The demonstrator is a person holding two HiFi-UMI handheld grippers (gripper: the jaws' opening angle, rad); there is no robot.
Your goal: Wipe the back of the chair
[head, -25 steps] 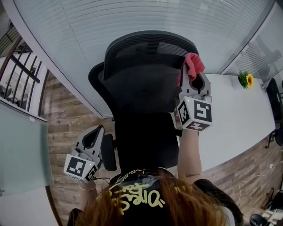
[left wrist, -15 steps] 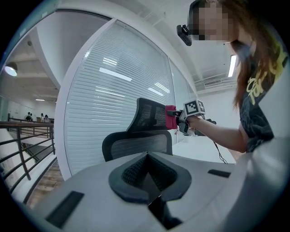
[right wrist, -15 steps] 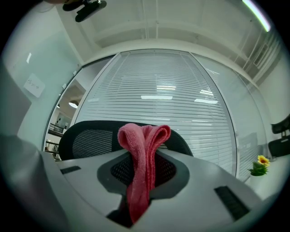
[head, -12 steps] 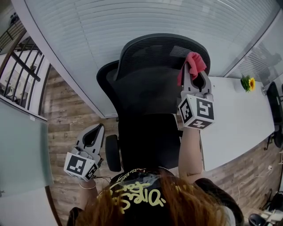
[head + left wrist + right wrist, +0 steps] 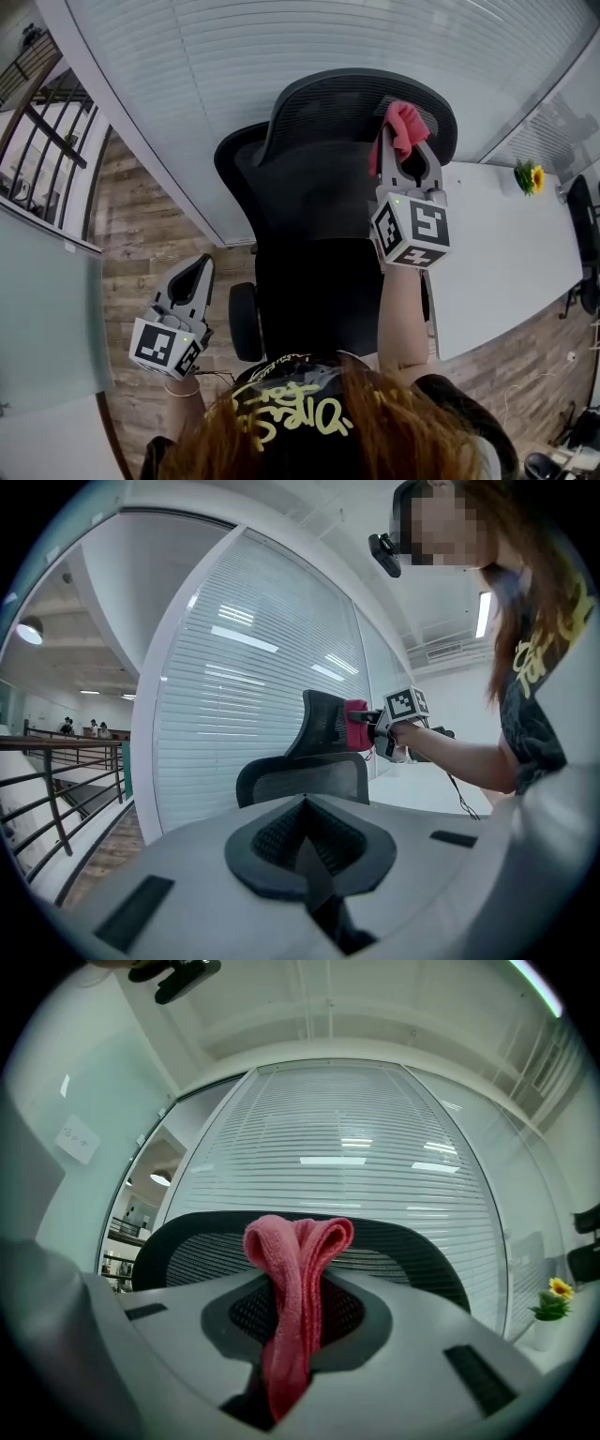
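Observation:
A black mesh office chair (image 5: 323, 178) faces me, its tall backrest (image 5: 403, 1251) curving across the right gripper view. My right gripper (image 5: 405, 141) is shut on a folded pink cloth (image 5: 405, 125), which rests against the upper right part of the backrest. The cloth (image 5: 295, 1288) hangs between the jaws and bulges above them. My left gripper (image 5: 192, 277) hangs low at the chair's left side, shut and empty, away from the chair. In the left gripper view the chair (image 5: 319, 752) and the cloth (image 5: 357, 726) show from the side.
A white table (image 5: 511, 244) stands to the chair's right, with a small sunflower pot (image 5: 528, 174) at its far end. A glass wall with blinds (image 5: 234, 56) rises behind the chair. A railing (image 5: 47, 122) is at the left over wooden floor (image 5: 150, 244).
The chair has turned and shifted slightly right in view. My right gripper with the cloth has slid a little left along the top of the backrest. My left gripper has dropped slightly.

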